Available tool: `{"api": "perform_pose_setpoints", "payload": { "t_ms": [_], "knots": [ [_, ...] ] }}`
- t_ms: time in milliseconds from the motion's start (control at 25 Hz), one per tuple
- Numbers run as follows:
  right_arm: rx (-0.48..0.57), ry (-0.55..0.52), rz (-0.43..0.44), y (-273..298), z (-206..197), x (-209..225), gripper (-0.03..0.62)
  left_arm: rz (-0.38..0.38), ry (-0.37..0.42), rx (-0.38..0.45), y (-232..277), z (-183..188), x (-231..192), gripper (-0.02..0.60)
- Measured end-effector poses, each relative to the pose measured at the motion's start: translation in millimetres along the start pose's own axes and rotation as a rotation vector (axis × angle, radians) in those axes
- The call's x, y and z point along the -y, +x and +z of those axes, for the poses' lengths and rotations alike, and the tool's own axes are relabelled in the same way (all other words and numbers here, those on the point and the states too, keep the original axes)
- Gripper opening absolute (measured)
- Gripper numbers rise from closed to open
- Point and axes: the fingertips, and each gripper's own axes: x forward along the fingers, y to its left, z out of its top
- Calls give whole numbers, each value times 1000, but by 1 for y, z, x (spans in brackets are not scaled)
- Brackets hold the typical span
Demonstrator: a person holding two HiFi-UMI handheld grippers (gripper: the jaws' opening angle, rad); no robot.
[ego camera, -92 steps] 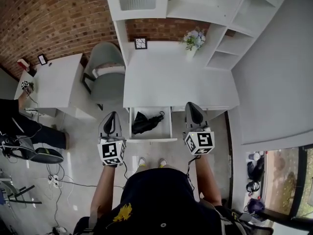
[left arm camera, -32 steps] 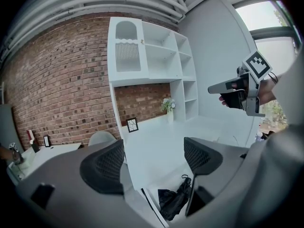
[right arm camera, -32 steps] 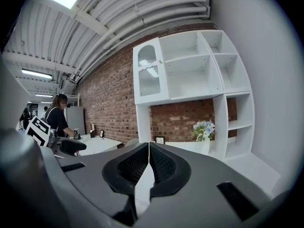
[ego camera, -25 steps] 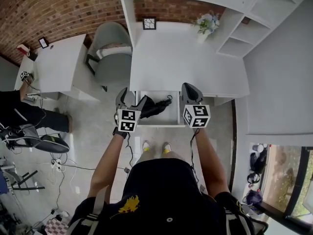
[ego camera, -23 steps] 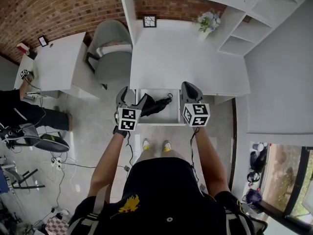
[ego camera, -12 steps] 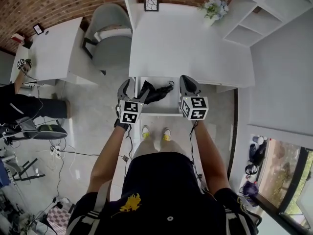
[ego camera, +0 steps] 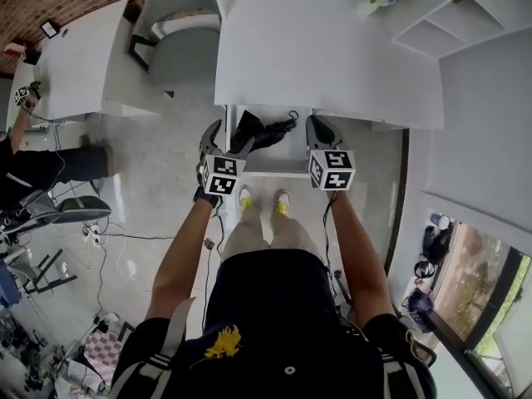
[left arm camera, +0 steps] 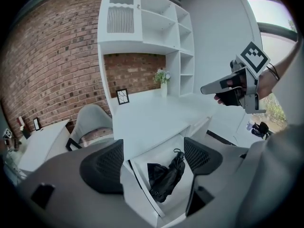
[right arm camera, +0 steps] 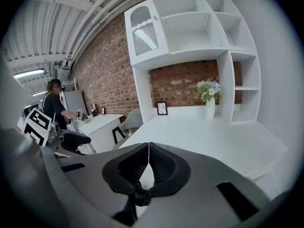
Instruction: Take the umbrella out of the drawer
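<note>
A folded black umbrella [ego camera: 268, 130] lies in the open white drawer [ego camera: 272, 165] under the desk front, its strap end toward the right. In the left gripper view the umbrella [left arm camera: 166, 176] shows between and beyond my open jaws, with nothing touching it. My left gripper [ego camera: 230, 138] hovers over the drawer's left edge, above the umbrella's thick end. My right gripper [ego camera: 317, 128] is shut and empty by the drawer's right side; its pads [right arm camera: 157, 163] press together. My left gripper [left arm camera: 152, 159] holds nothing.
The white desk top [ego camera: 324, 48] stretches behind the drawer, with a flower vase [right arm camera: 210, 107] and a small picture frame [right arm camera: 162, 108] at the back under shelves. A grey chair [ego camera: 170, 19] and a second white table [ego camera: 75, 65] stand to the left. A seated person [ego camera: 17, 169] is far left.
Both grippers have moved in from the floor side to the drawer. The left jaws, together 3.7 s ago, now stand apart over the umbrella. The head view has drifted back.
</note>
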Motion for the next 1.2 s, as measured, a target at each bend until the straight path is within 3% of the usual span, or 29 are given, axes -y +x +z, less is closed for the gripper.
{"api": "perform_pose_setpoints", "payload": {
  "t_ms": [440, 1200],
  "knots": [
    [-84, 35, -6, 31, -53, 2, 25, -45, 17, -78, 33, -48, 3, 408],
    [-192, 90, -20, 70, -125, 11, 25, -112, 49, -149, 88, -94, 13, 408]
  ]
}}
